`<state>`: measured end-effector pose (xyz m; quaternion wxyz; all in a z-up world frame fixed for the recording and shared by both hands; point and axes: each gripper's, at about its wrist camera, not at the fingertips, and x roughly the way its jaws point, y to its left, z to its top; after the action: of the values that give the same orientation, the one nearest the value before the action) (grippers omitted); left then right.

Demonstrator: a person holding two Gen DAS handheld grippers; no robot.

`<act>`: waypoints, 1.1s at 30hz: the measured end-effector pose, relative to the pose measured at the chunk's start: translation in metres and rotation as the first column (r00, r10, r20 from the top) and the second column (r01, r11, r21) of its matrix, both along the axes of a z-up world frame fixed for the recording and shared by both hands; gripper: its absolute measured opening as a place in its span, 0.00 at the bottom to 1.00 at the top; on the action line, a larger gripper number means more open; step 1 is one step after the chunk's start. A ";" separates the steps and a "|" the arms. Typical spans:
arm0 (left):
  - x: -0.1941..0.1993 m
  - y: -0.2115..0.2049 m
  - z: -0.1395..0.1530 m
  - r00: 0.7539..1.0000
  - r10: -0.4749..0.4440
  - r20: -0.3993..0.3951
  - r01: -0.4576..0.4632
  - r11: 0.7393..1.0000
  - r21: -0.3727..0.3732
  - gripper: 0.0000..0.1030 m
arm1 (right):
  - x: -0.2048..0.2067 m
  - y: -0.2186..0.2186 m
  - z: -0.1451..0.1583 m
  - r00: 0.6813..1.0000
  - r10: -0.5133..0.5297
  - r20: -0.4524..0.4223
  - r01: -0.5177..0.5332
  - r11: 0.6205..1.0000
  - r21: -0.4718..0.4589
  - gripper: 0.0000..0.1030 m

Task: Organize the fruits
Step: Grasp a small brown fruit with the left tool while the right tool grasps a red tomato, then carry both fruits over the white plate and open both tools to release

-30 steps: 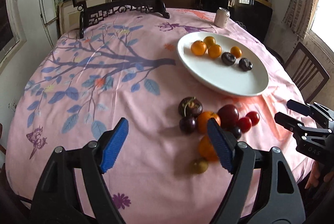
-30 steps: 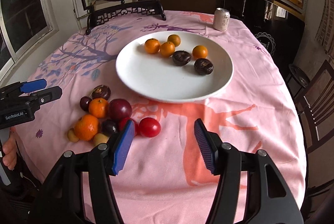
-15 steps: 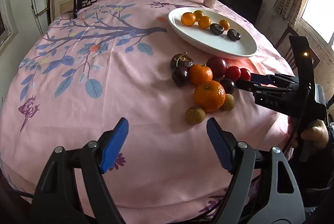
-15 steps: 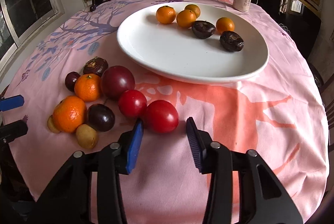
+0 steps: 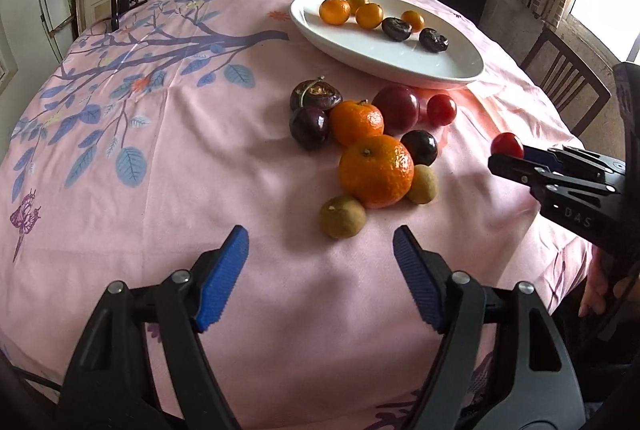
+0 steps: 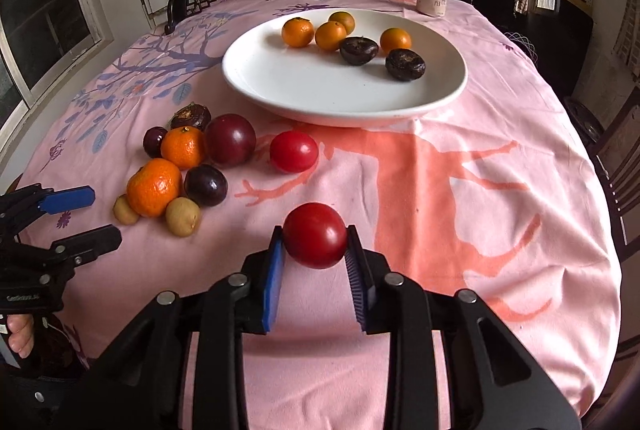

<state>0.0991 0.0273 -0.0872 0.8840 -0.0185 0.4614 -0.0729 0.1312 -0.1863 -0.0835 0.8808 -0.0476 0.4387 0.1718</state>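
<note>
— What has the right gripper (image 6: 316, 250) got?

— A small red tomato (image 6: 315, 240), pinched across its middle between the blue pads (image 6: 274, 272), near the table's front edge. The jaws have just been closing, and the fruit now sits squarely between them.

— Will it hold?

— Probably. It looks light, smooth and a bit slippery, with thin skin that would split under a hard squeeze, so a gentle grip at the widest part seems right.

— And the left gripper (image 5: 320, 270)?

— Jaws apart with nothing between them, though they have just been narrowing. It hangs just short of a brown longan (image 5: 343, 216) at the near edge of the fruit pile (image 5: 376, 171).

— The plate (image 6: 304, 85)?

— Behind the pile, holding four oranges and two dark fruits.

— Anything unclear?

— Whether the tomato has left the cloth (image 6: 480, 165) is hard to tell. The person shows only as fingers at the frame edges.
</note>
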 end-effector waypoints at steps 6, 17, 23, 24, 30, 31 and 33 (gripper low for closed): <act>0.011 -0.008 -0.007 1.000 -0.026 0.002 0.026 1.000 0.007 0.35 | -0.008 -0.010 0.007 0.999 -0.034 0.012 0.033 0.999 0.041 0.29; 0.000 -0.004 0.011 0.999 -0.028 0.042 0.029 0.999 -0.021 0.25 | -0.016 -0.006 0.016 0.999 -0.020 0.033 0.018 0.998 0.066 0.29; 0.000 -0.012 0.028 0.994 -0.064 0.083 0.064 0.998 0.000 0.25 | -0.013 -0.012 0.018 0.999 -0.030 0.033 0.028 0.997 0.077 0.29; 0.004 -0.015 0.031 0.994 -0.073 0.086 0.073 0.997 0.005 0.25 | -0.011 -0.013 0.018 0.999 -0.032 0.034 0.029 0.996 0.079 0.29; 0.054 -0.024 0.055 0.990 -0.100 0.095 0.098 0.995 0.024 0.25 | 0.014 -0.019 0.033 0.998 -0.029 0.050 0.026 0.997 0.073 0.29; 0.068 -0.026 0.062 0.990 -0.100 0.100 0.097 0.995 0.033 0.25 | 0.023 -0.019 0.038 0.998 -0.027 0.056 0.023 0.997 0.072 0.29; 0.100 -0.030 0.073 0.991 -0.091 0.098 0.088 0.995 0.039 0.25 | 0.047 -0.020 0.047 0.998 -0.031 0.060 0.026 0.997 0.076 0.29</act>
<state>0.1986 -0.0029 -0.0146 0.9019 0.0211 0.4183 -0.1053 0.1783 -0.2065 -0.0364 0.8973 -0.0132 0.4055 0.1740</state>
